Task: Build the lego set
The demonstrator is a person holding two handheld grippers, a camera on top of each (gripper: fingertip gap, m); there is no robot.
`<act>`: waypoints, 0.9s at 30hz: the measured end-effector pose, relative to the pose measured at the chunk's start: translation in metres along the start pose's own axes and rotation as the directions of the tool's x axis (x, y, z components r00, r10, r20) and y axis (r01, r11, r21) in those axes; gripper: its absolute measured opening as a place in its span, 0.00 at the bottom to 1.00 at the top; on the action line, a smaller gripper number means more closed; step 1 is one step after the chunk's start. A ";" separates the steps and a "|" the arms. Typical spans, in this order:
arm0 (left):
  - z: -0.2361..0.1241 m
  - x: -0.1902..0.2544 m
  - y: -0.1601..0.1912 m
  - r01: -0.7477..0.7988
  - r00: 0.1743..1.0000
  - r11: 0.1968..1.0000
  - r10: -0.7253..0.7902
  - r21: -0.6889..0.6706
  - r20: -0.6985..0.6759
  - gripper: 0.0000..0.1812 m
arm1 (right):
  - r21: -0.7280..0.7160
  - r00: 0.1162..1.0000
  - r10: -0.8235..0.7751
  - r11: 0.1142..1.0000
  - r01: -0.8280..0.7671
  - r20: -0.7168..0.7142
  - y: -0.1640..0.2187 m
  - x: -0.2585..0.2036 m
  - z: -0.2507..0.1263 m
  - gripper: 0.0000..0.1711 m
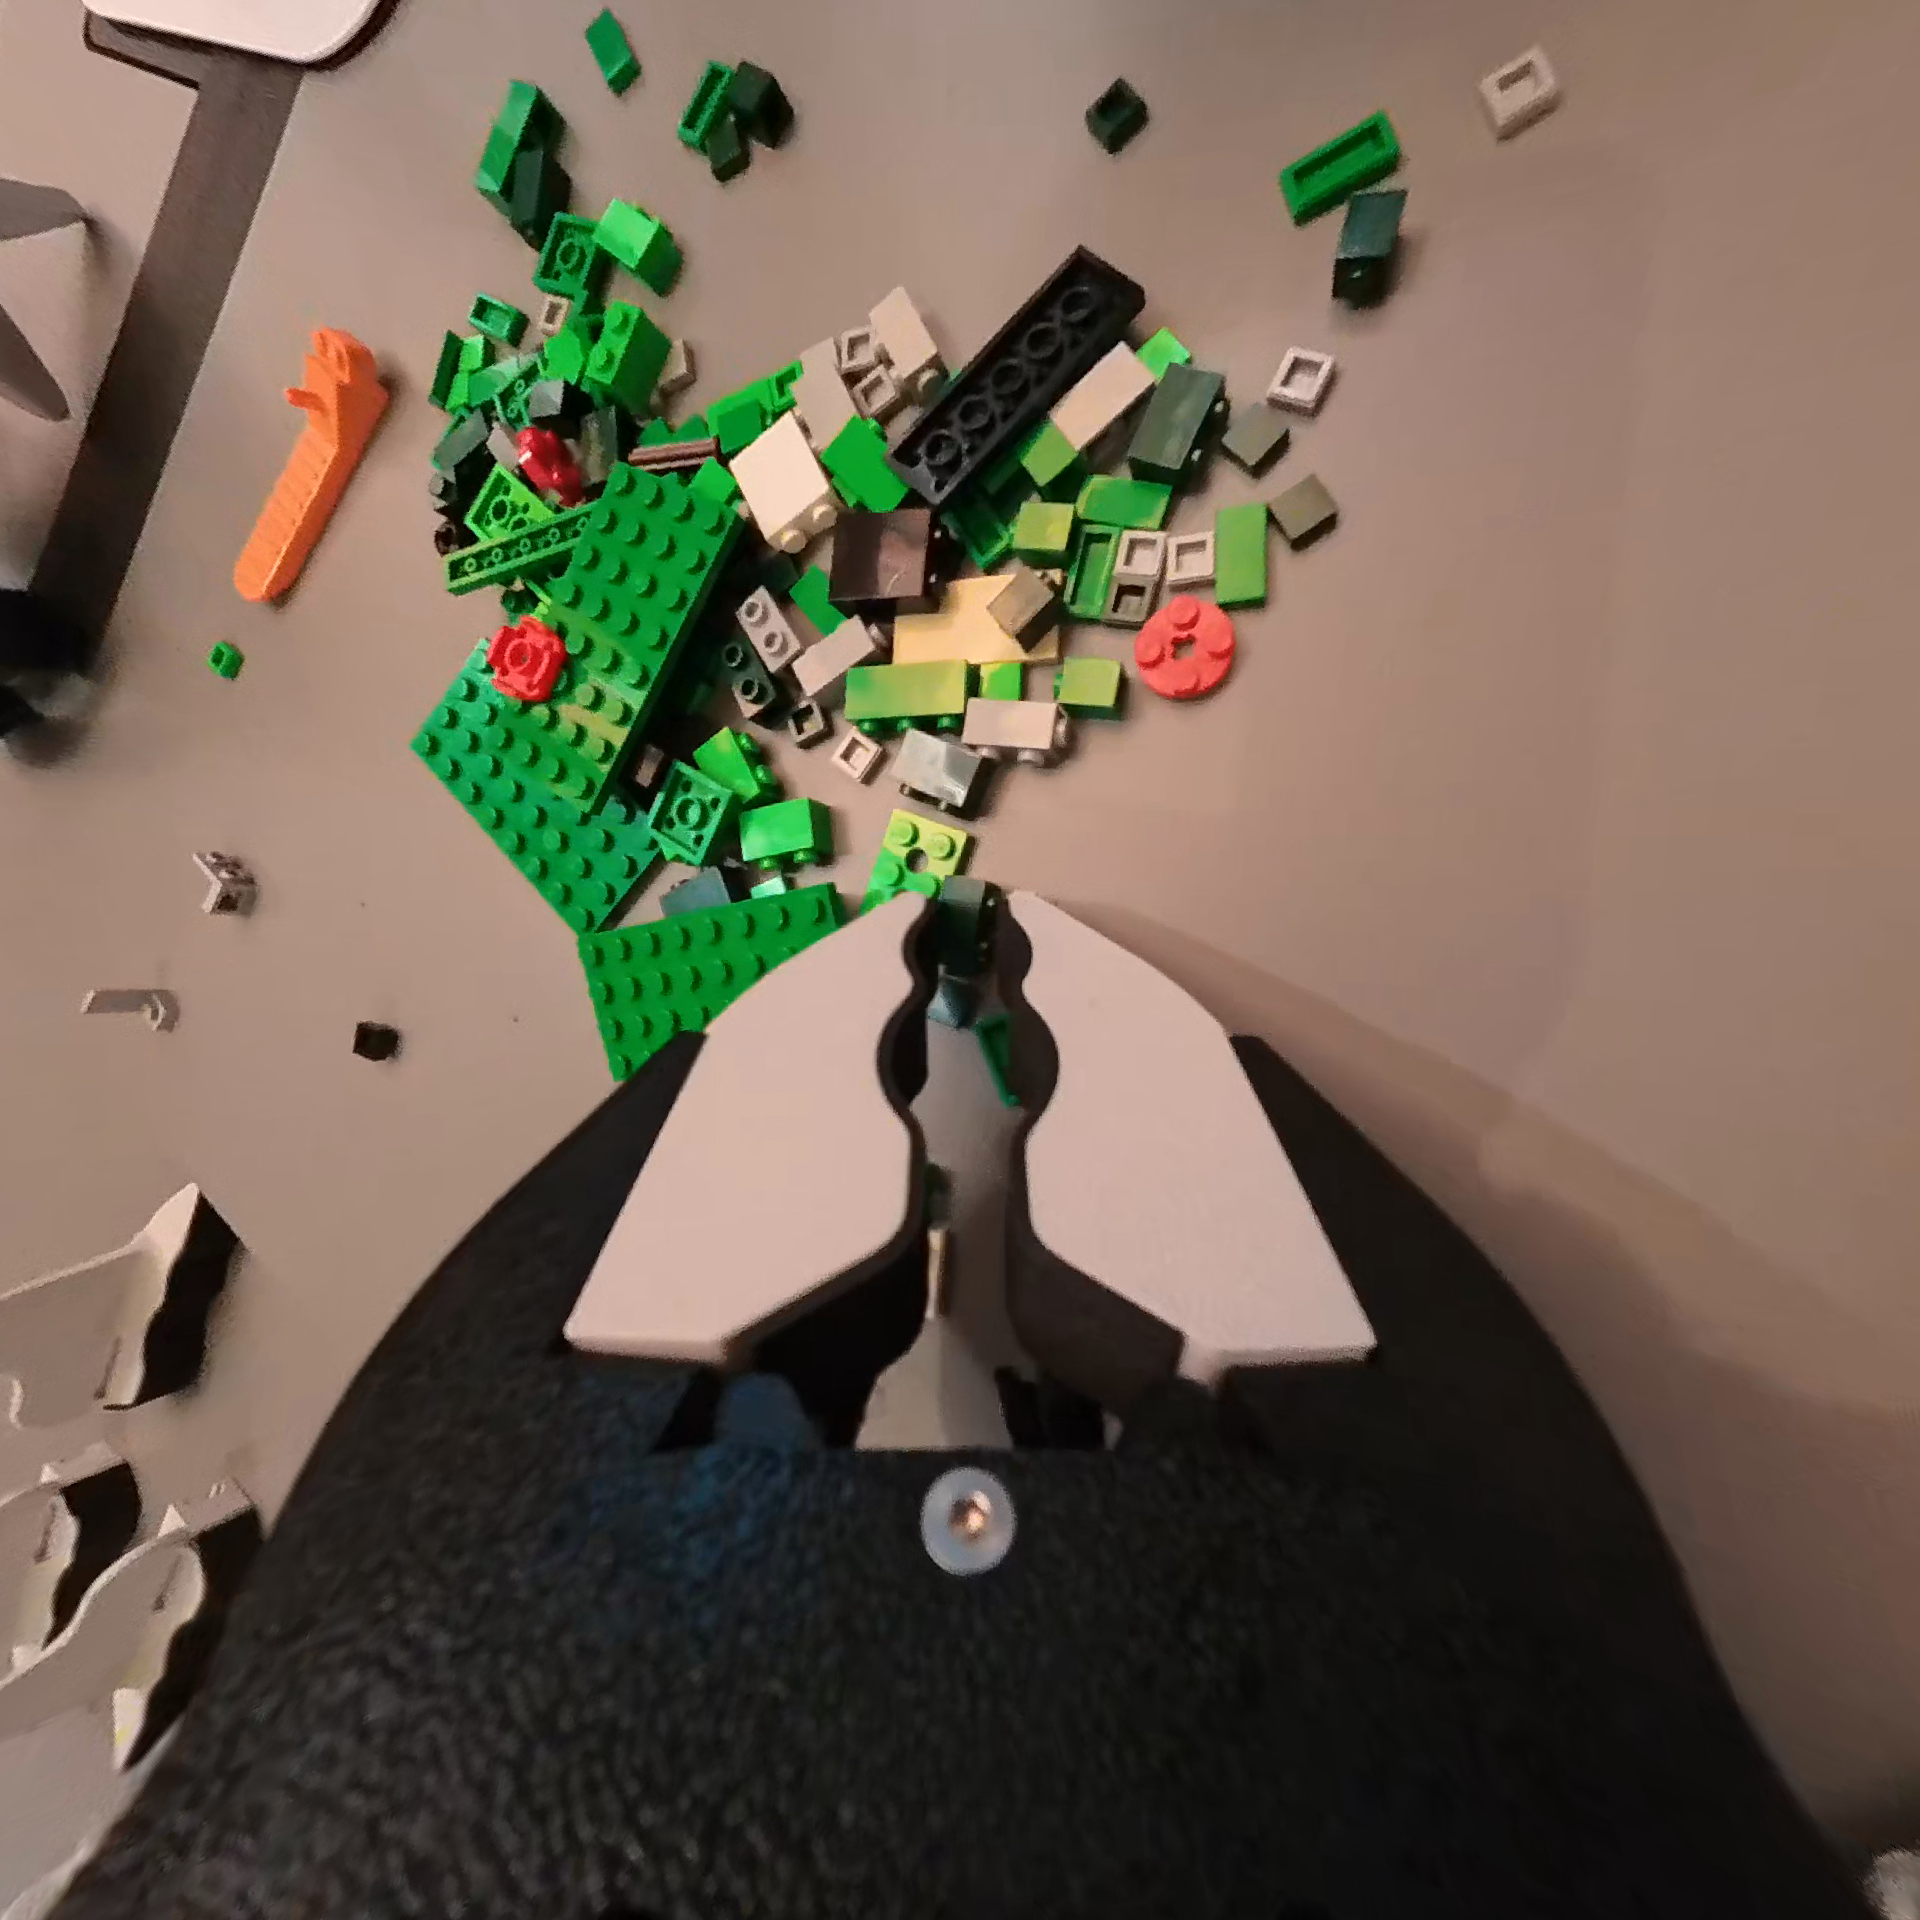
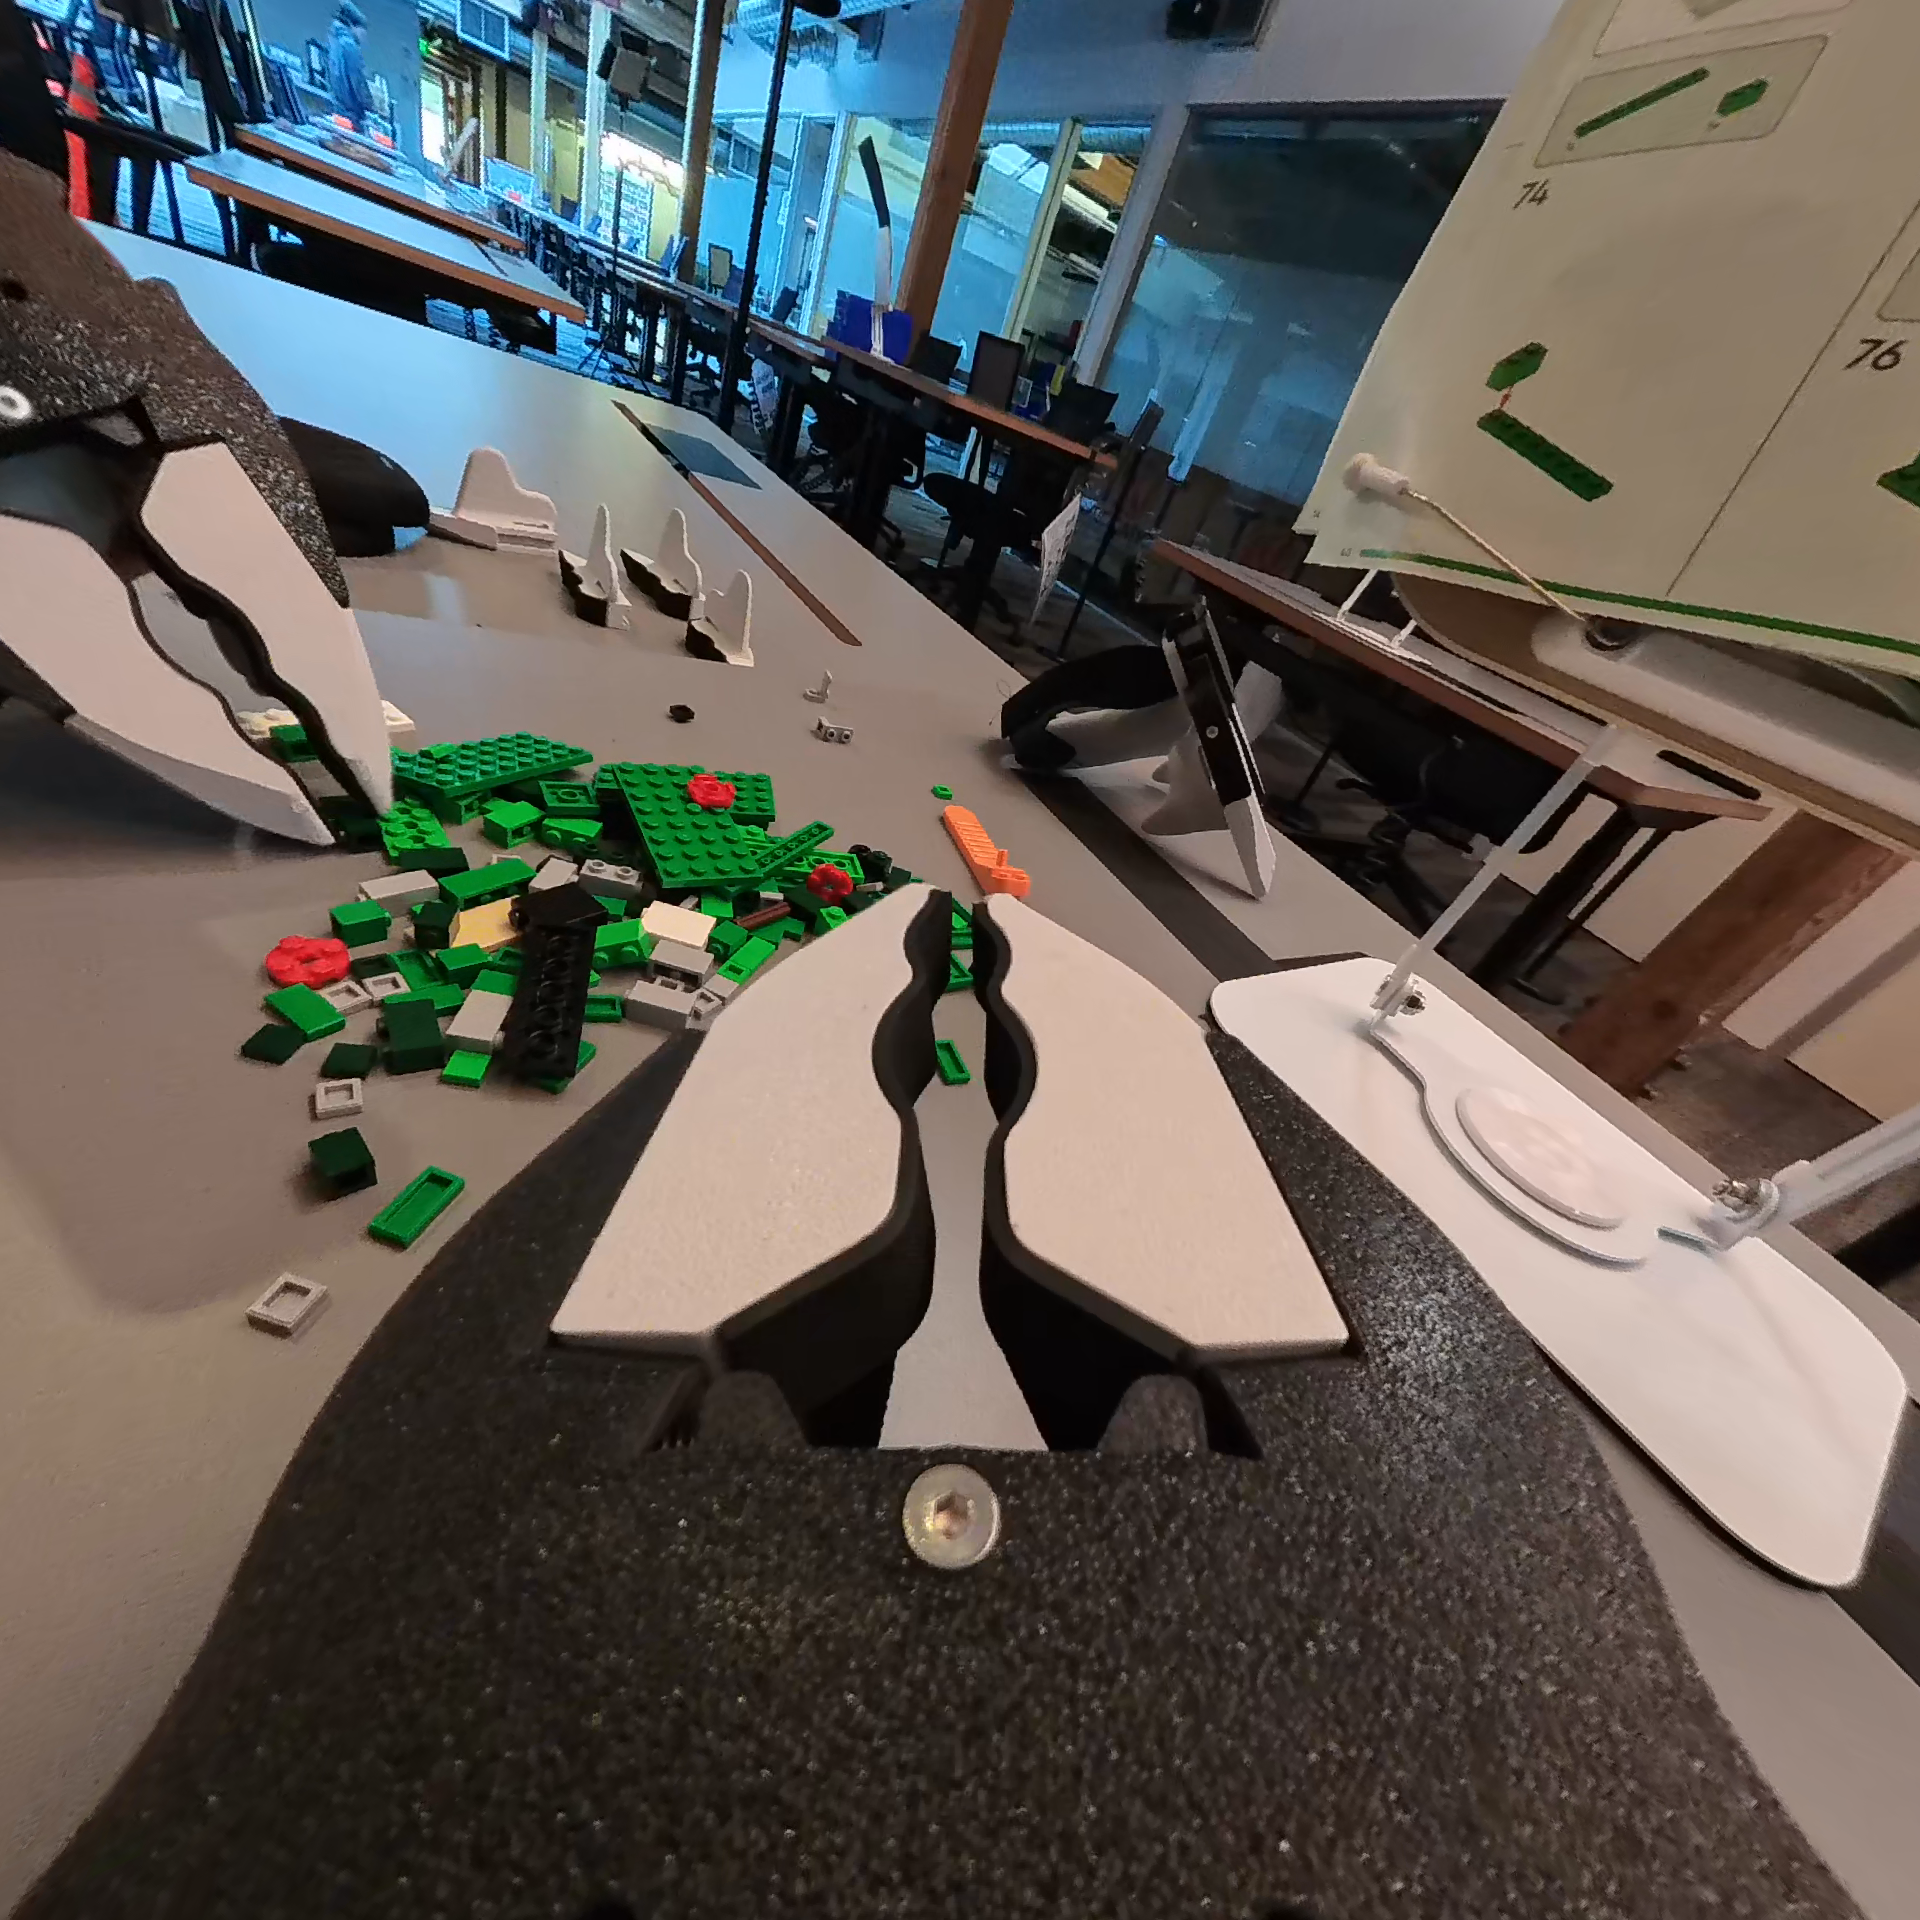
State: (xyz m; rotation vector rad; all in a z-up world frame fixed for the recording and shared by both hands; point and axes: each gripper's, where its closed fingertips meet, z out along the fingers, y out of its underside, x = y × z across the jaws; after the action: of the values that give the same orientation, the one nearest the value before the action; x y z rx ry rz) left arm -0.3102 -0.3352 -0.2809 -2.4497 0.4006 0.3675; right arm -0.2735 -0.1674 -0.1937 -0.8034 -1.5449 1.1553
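Note:
A pile of loose Lego bricks [image 1: 831,540], mostly green with some grey, lies on the grey table [image 1: 1558,727]. It holds green baseplates [image 1: 644,592], a long black plate [image 1: 1023,384] and a red round plate [image 1: 1184,649]. My left gripper [image 1: 966,904] is at the near edge of the pile, shut on a small dark green brick [image 1: 961,920]. In the right wrist view the left gripper [image 2: 322,821] touches down at the pile's [image 2: 582,894] left side. My right gripper [image 2: 961,904] is shut with nothing between its fingers, low over the table beside the pile.
An orange brick separator [image 1: 312,468] lies beside the pile [image 2: 982,852]. An instruction booklet [image 2: 1662,312] hangs on a stand with a white base [image 2: 1610,1299] at the right. Spare gripper fingers [image 2: 665,582] stand on the table beyond the pile, and another gripper [image 2: 1195,748] lies near the table's edge. The grippers' ends are close to 20 centimetres from one another. From either gripper's tips it is about 20 centimetres to the orange brick separator [image 1: 312,468]. Seen from the right wrist view [image 2: 976,849] as well.

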 end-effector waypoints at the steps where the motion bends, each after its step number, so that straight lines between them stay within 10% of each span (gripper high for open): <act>1: 0.000 -0.001 -0.001 0.015 1.000 1.000 -0.015 0.002 0.002 0.05 | -0.001 1.000 -0.003 1.000 0.003 -0.002 0.000 0.000 0.000 0.02; 5: -0.013 -0.010 -0.045 0.189 0.982 0.941 -0.186 0.281 -0.034 0.05 | 0.034 0.999 -0.044 0.998 0.043 0.026 -0.007 -0.008 -0.004 0.05; 8: -0.043 0.000 -0.101 0.477 0.876 0.694 -0.325 0.538 -0.358 0.04 | 0.131 0.980 -0.179 0.977 0.167 0.085 -0.029 -0.034 -0.010 0.13; 18: -0.049 0.025 -0.134 0.859 0.469 0.388 -0.337 0.333 -0.817 0.04 | 0.152 0.800 -0.594 0.802 0.578 0.088 -0.046 -0.107 -0.007 0.20; 27: -0.044 0.029 -0.132 0.875 0.427 0.390 -0.345 0.286 -0.836 0.06 | 0.125 0.764 -0.640 0.768 0.629 0.086 -0.039 -0.108 -0.006 0.11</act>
State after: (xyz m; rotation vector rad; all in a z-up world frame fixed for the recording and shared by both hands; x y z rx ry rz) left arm -0.2278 -0.2673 -0.1868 -1.6181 -0.2282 -0.9402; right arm -0.2358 -0.2756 -0.1913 -0.1017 -1.6685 0.7574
